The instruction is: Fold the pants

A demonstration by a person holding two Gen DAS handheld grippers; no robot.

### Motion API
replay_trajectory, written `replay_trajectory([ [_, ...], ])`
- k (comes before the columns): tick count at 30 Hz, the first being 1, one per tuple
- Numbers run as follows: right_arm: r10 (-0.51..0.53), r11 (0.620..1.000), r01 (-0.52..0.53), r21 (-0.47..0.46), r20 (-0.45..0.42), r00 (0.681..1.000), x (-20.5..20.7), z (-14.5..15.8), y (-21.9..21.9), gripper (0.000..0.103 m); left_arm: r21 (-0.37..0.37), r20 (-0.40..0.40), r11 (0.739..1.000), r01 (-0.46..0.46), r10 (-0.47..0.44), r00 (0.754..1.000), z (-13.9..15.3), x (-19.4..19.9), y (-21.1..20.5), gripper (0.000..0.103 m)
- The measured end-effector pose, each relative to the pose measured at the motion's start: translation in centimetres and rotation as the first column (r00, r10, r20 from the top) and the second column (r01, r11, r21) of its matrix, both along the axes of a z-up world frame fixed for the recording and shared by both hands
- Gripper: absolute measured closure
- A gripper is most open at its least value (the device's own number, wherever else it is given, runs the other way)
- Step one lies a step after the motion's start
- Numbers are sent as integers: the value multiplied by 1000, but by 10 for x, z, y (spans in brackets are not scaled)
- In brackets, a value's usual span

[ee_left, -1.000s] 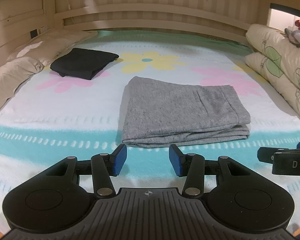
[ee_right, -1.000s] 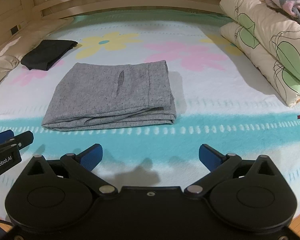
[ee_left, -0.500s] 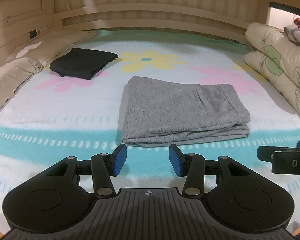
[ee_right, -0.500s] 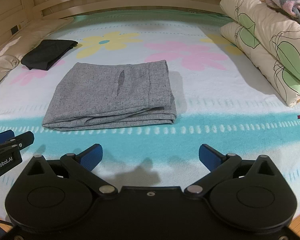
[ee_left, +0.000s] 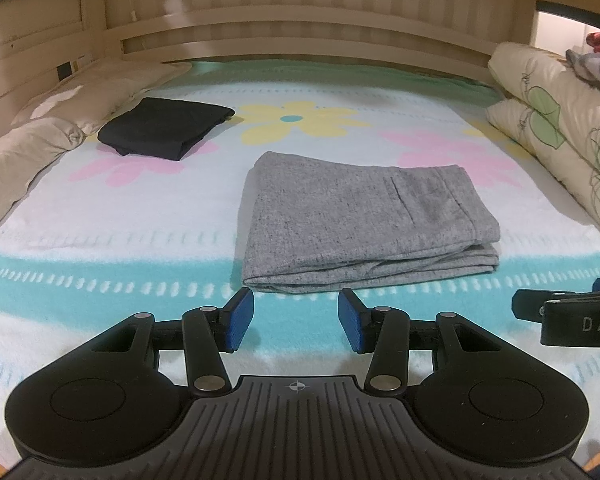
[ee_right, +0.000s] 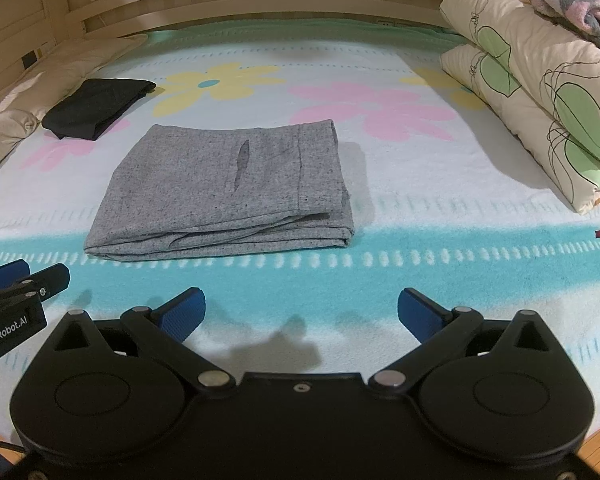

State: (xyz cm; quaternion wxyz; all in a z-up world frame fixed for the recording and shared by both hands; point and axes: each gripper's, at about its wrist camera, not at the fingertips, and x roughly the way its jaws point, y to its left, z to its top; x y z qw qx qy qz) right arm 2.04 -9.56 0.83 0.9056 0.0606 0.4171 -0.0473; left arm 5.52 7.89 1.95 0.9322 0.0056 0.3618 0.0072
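Far ahead-left of the left gripper (ee_left: 296,322) lies a folded black garment (ee_left: 166,128), set aside as if finished. Its fingers stand partly apart, empty. Just ahead lie the grey pants (ee_left: 364,220), folded flat. The right gripper (ee_right: 300,314), spread wide and empty, hangs short of them, suggesting folding is complete.

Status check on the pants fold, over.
Left gripper and right gripper open, empty. Gray pants folded on blanket. Nothing blocking.
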Motion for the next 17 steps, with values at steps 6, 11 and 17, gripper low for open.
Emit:
replay_trajectory([
  [6, 4, 1000, -4, -2, -3, 1000, 0, 0, 1, 1, 11, -4, 1000, 0, 0, 1000, -1, 1, 0, 58],
  [11, 6, 1000, -6, -1, 1, 1000, 0, 0, 1, 1, 25, 12, 1000, -3, 3, 1000, -1, 0, -1, 58],
  [17, 7, 1000, -7, -2, -3, 1000, 0, -1, 2, 1, 28, 16, 1000, -2, 2, 1000, 0, 0, -1, 58],
])
